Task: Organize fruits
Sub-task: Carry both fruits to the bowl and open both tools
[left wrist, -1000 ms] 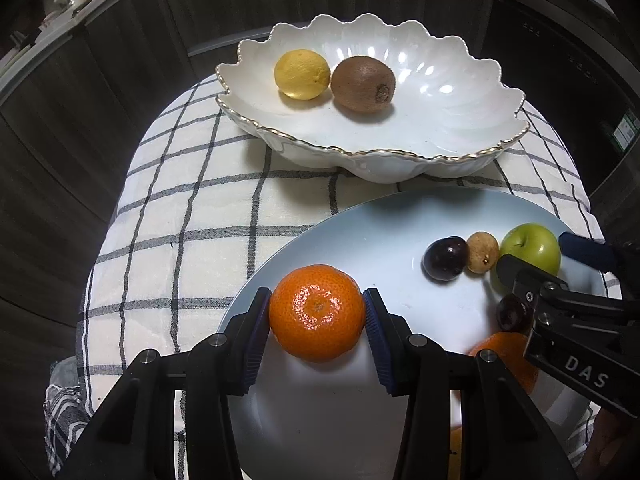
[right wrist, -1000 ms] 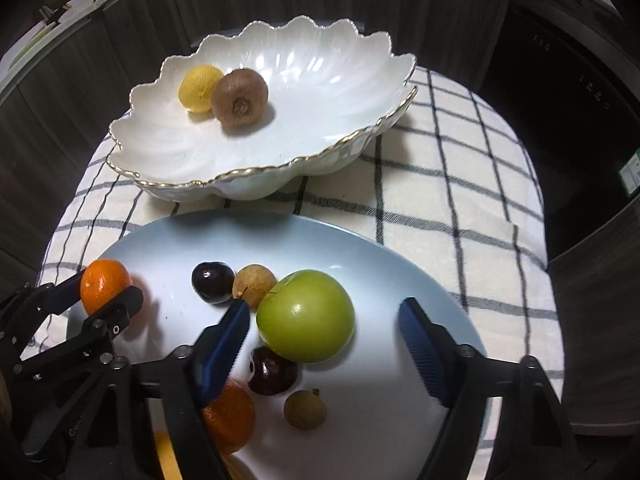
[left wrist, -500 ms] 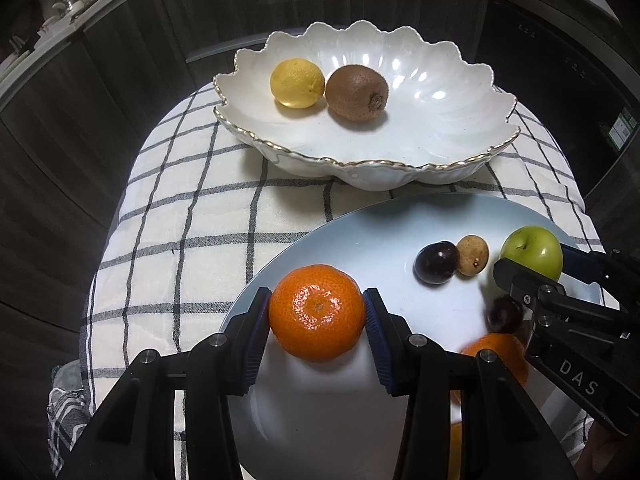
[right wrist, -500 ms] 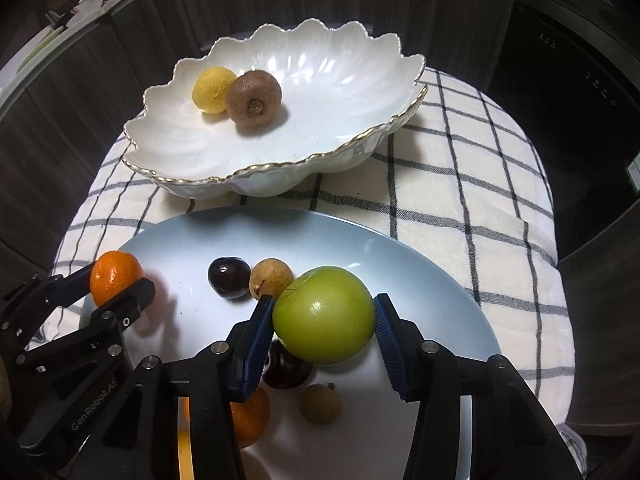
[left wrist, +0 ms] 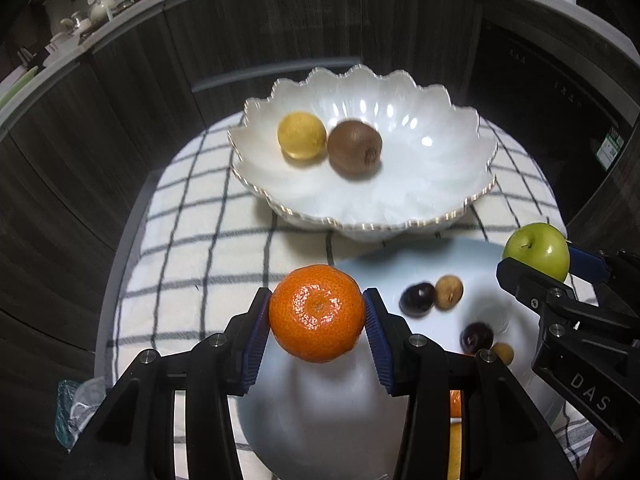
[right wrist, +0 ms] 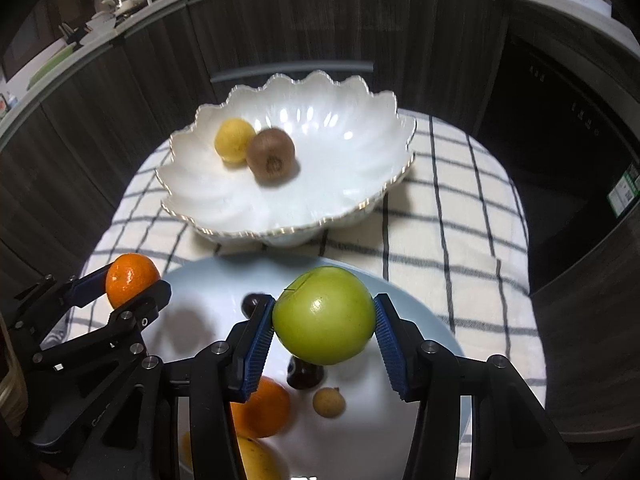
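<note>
My left gripper [left wrist: 317, 316] is shut on a mandarin [left wrist: 317, 313] and holds it above the left rim of the pale blue plate [left wrist: 332, 420]. My right gripper [right wrist: 325, 318] is shut on a green apple [right wrist: 325, 315], lifted above the same plate [right wrist: 200, 292]. The apple also shows in the left wrist view [left wrist: 537, 251], and the mandarin in the right wrist view [right wrist: 131, 278]. A white scalloped bowl [left wrist: 400, 200] at the back holds a lemon [left wrist: 301, 135] and a kiwi [left wrist: 354, 147].
On the blue plate lie dark plums [left wrist: 418, 298], small brown longans [left wrist: 449, 292], another orange [right wrist: 262, 408] and a yellow fruit [right wrist: 256, 460]. Everything sits on a checked cloth [left wrist: 192, 256] over a small table with dark cabinets behind.
Both grippers have risen and pulled back with their fruit. The right gripper went from open around the apple to shut on it and lifted it off the plate.
</note>
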A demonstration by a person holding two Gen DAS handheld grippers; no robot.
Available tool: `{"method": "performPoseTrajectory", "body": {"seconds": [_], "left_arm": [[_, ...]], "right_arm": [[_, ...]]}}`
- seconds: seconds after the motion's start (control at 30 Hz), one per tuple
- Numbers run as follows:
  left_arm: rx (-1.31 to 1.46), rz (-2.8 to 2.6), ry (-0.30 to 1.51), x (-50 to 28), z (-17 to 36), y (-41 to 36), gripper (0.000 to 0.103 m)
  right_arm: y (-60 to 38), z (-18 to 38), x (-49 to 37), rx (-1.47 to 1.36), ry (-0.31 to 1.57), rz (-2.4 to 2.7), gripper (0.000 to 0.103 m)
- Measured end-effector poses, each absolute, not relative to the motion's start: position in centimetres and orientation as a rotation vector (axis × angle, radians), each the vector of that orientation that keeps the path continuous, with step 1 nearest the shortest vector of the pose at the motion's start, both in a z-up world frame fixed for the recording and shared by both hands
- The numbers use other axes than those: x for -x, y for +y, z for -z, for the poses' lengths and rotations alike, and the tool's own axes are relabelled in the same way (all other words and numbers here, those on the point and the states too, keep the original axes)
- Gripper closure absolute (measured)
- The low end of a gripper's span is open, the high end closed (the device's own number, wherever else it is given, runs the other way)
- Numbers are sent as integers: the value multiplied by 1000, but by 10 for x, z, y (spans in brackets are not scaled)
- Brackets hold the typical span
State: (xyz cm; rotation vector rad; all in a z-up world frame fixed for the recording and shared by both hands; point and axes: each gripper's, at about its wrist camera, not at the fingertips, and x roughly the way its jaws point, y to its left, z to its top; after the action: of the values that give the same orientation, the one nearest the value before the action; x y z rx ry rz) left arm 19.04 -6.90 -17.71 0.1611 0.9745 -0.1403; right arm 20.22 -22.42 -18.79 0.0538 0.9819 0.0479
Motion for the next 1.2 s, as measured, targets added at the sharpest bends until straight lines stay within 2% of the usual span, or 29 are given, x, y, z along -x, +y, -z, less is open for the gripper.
{"method": "performPoseTrajectory", "body": {"seconds": [0.67,1.2], "left_arm": [[-141,165,871,-263,138,-67,58],[-135,199,935,-331,166,-72,57]], "right_arm": [[-230,146,-266,-32,879,-4,52],[-234,177,-323,-27,946,18,52]]}}
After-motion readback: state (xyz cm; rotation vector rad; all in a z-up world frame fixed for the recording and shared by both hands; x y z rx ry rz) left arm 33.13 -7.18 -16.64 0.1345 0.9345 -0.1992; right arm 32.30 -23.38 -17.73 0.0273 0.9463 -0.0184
